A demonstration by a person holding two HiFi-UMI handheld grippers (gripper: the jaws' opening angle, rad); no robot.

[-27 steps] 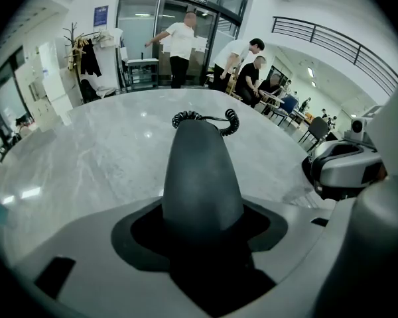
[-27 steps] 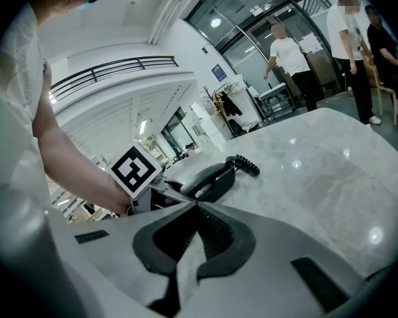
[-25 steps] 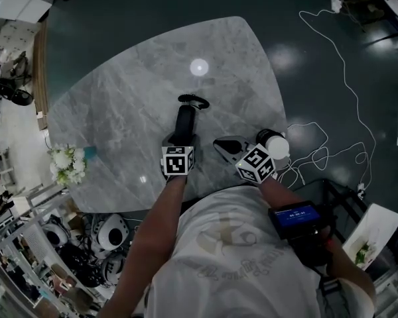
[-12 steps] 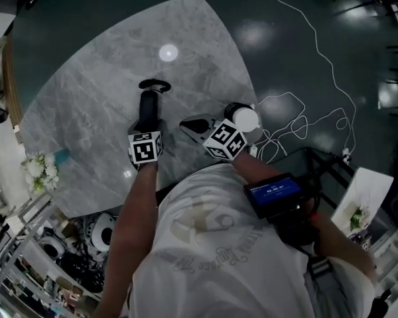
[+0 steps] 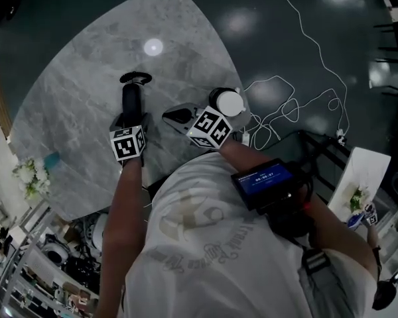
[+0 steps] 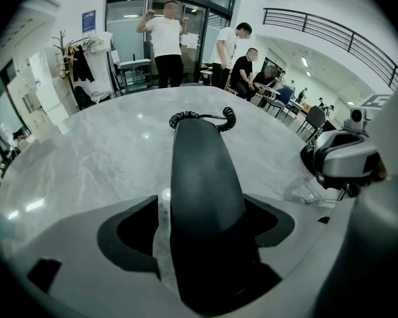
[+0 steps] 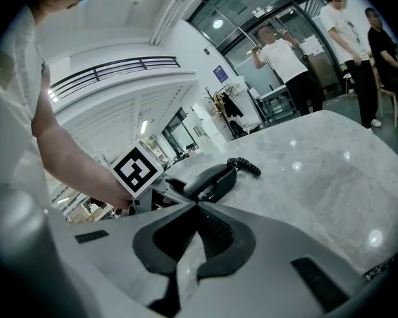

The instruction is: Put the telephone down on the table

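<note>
The black telephone handset (image 5: 131, 98) lies flat on the grey marble table (image 5: 73, 91), its coiled cord (image 5: 136, 78) at the far end. My left gripper (image 5: 129, 121) straddles the near end of the handset (image 6: 202, 171). Its jaws have just been opening, and a strip of table shows between the left jaw and the handset, so the pads do not press on it. My right gripper (image 5: 176, 116) hovers just right of it, shut with its tips together and nothing in them. The right gripper view shows the handset (image 7: 212, 177) ahead of those tips (image 7: 196, 207).
A white-topped round container (image 5: 229, 103) stands at the table's right edge beside my right gripper. A white cable (image 5: 285, 105) loops over the dark floor to the right. Flowers (image 5: 30, 177) sit at the left edge. Several people stand beyond the table's far side.
The head view has swung, so the table and both grippers now sit higher and further left in the picture. The handset stays flat on the table, and both grippers keep their places beside it.
</note>
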